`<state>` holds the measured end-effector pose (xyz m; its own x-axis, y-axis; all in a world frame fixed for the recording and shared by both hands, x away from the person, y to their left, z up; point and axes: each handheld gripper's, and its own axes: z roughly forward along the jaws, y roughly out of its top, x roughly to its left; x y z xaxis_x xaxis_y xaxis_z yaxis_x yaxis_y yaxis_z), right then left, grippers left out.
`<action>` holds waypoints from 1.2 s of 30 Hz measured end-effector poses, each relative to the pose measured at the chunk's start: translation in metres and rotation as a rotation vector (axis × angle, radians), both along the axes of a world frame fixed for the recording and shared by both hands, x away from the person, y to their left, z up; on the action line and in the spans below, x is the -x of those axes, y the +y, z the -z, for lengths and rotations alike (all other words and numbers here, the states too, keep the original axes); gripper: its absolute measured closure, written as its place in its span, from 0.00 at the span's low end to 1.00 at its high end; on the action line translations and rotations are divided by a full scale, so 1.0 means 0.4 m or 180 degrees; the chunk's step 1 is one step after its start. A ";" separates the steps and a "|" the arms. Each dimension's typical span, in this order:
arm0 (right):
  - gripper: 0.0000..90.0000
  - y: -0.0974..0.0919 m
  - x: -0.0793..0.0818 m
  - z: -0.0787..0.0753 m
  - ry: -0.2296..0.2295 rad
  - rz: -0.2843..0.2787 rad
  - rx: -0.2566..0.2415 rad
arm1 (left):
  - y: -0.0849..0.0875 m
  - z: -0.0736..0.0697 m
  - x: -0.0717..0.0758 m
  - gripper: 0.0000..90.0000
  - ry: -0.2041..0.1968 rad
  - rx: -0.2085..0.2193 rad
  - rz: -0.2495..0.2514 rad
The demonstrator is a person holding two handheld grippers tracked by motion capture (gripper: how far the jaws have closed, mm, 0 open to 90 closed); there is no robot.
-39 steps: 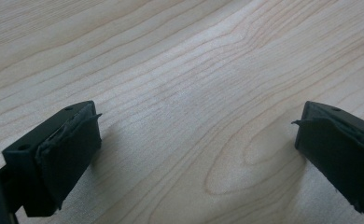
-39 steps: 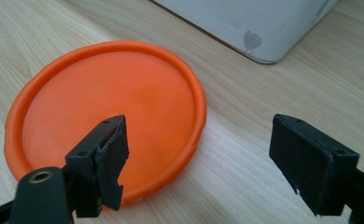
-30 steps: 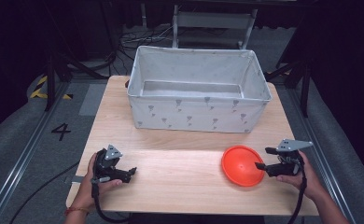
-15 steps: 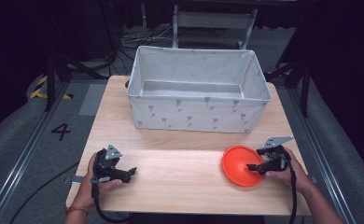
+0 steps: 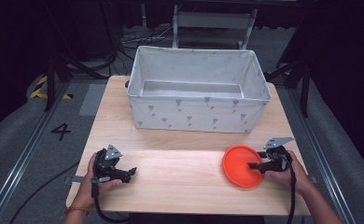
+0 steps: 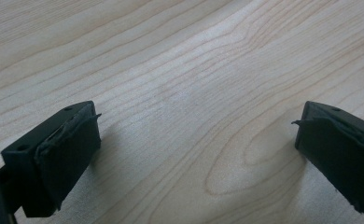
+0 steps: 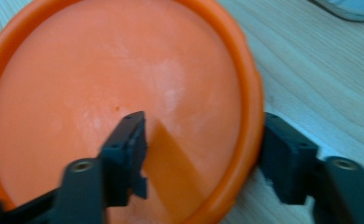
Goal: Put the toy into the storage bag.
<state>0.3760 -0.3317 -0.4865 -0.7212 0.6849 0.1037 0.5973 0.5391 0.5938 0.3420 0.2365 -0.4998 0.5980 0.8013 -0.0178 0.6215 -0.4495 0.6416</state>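
A fabric bin (image 5: 198,95) stands at the far middle of the table (image 5: 180,182). Nearer the person, a plate (image 5: 241,166) lies on the table at the right, in front of the bin's right end. The right gripper (image 5: 256,165) straddles the plate's rim; the left gripper (image 5: 132,171) rests at the near left, well apart.

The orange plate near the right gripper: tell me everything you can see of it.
The orange plate is round, shallow and plastic-looking, with a raised rim and a scuffed, pale-marked inside. It lies flat and upright on the wooden table, at its front right, in front of the fabric bin and apart from it. The right gripper straddles its near rim, one jaw inside, one outside, not yet closed.
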 end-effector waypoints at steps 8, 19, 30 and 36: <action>0.75 -0.035 -0.024 -0.014 0.0146 0.0030 -0.0311 | 0.000 0.000 0.000 0.00 0.0002 -0.0001 0.0002; 0.91 -0.033 0.019 -0.129 -0.0147 -0.0362 -0.0497 | 0.000 0.000 0.000 0.00 0.0003 0.0001 -0.0001; 0.92 0.051 0.071 -0.245 -0.0409 -0.0779 0.0061 | 0.000 0.000 0.000 0.00 0.0003 0.0001 -0.0002; 0.92 0.077 0.077 -0.286 -0.0461 -0.0891 0.0305 | 0.000 -0.001 0.000 0.00 0.0016 0.0000 0.0009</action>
<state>0.3453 -0.3007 -0.3722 -0.8854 0.4597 -0.0690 0.3311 0.7279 0.6005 0.3421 0.2367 -0.4994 0.6000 0.7997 -0.0208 0.6234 -0.4512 0.6386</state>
